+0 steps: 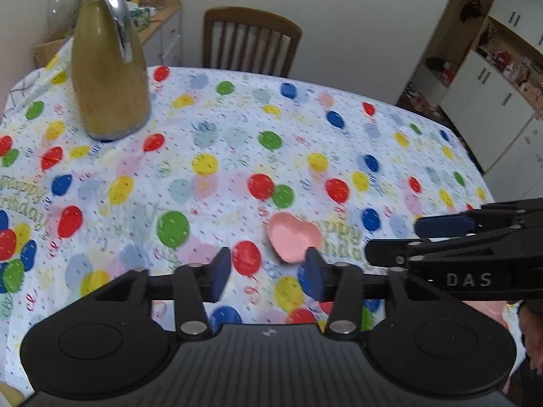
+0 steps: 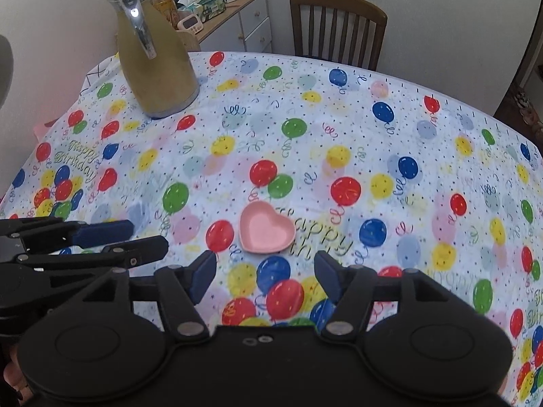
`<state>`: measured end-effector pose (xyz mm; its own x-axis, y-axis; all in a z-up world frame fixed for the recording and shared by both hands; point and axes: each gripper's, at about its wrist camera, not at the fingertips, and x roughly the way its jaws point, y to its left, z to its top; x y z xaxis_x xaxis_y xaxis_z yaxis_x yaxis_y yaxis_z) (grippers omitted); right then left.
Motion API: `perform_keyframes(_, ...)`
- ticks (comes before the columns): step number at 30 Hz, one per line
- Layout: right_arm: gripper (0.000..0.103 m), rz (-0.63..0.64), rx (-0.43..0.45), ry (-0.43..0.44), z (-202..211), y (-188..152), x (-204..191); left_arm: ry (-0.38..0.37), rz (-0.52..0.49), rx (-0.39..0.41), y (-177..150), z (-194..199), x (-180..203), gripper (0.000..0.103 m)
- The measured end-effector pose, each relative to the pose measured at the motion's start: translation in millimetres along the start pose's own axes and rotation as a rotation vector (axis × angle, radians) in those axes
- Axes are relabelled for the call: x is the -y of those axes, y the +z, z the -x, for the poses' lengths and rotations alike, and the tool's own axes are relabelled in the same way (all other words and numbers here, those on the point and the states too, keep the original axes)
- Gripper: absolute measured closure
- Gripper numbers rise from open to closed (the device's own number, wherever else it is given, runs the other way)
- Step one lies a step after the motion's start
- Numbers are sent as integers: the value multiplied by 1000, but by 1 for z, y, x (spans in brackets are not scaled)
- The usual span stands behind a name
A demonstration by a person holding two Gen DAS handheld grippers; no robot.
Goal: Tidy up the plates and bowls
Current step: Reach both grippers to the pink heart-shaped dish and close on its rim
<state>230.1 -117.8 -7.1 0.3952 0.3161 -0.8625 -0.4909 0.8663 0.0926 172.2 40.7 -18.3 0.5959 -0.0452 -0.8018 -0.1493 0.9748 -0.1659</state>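
Note:
A small pink heart-shaped dish (image 1: 294,239) lies on the balloon-print tablecloth (image 1: 237,156); it also shows in the right wrist view (image 2: 266,231). My left gripper (image 1: 268,271) is open and empty, hovering just short of the dish, its right finger's tip overlapping the dish's near edge in view. My right gripper (image 2: 264,271) is open and empty, a little nearer than the dish. Each gripper shows from the side in the other's view: the right gripper (image 1: 407,237) and the left gripper (image 2: 142,237).
A tall yellow thermos jug (image 1: 108,74) stands at the table's far left, also in the right wrist view (image 2: 156,64). A wooden chair (image 1: 251,42) is behind the table. A cluttered sideboard (image 2: 234,10) and white cabinets (image 1: 492,84) line the walls.

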Motion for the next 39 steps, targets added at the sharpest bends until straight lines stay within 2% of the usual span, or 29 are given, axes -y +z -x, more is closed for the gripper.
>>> perform_keyframes(2,39,-12,0,10,-6,6,6,16,14,6,7,-8,-6,35)
perform_keyframes(4,26,-23,1,20,-13,11,14,16,27,9,12,-16,-10,33)
perform_keyframes(10,12,-44,-1,44,-40,21,31,23,38,-5,25,-47,-16,32)
perform_keyframes(15,13,-42,-21,53,-70,22,42,29,43,-28,28,-76,-21,32)
perform_keyframes(26,35,0,-111,67,-131,15,55,16,-1,-86,21,-140,-22,32)
perform_keyframes(30,50,-5,-130,85,-144,13,56,-1,-17,-109,19,-153,-22,32)
perform_keyframes(35,61,-4,-143,101,-152,10,57,-28,-33,-111,16,-160,-22,34)
perform_keyframes(37,72,-9,-144,110,-154,10,57,-39,-36,-116,16,-162,-20,42)
perform_keyframes(39,75,-14,-143,117,-154,10,58,-63,-38,-124,15,-163,-18,52)
